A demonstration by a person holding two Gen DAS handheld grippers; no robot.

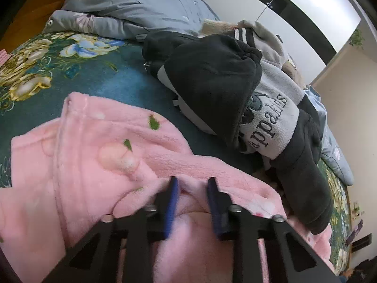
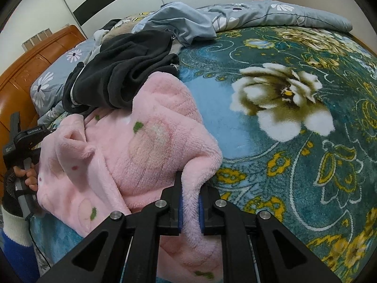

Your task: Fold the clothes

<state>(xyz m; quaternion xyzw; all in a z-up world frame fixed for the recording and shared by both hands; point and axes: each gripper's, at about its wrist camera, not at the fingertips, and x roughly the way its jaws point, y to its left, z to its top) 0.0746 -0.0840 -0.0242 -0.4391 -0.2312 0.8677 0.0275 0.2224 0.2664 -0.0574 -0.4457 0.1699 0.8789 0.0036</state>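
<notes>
A bed [image 2: 306, 141] covered by a teal floral blanket fills both views, with a white wardrobe [image 1: 294, 7] behind it and a grey daisy-print duvet [image 1: 132, 2] bunched along the far edge. The pink fleece garment [image 2: 150, 146] lies crumpled on the blanket, its far end touching a heap of dark clothes, where a black and grey fleece top [image 1: 235, 89] sits uppermost. The right gripper [image 2: 190, 202] has its fingers pinching a fold at the near edge of the pink garment. The left gripper [image 1: 192, 188] straddles another ridge of the same garment; its fingers stand a little apart with fleece between them, the grip looking loose. Holding two separate edge points probably lets the person lift and spread the garment flat before folding.
</notes>
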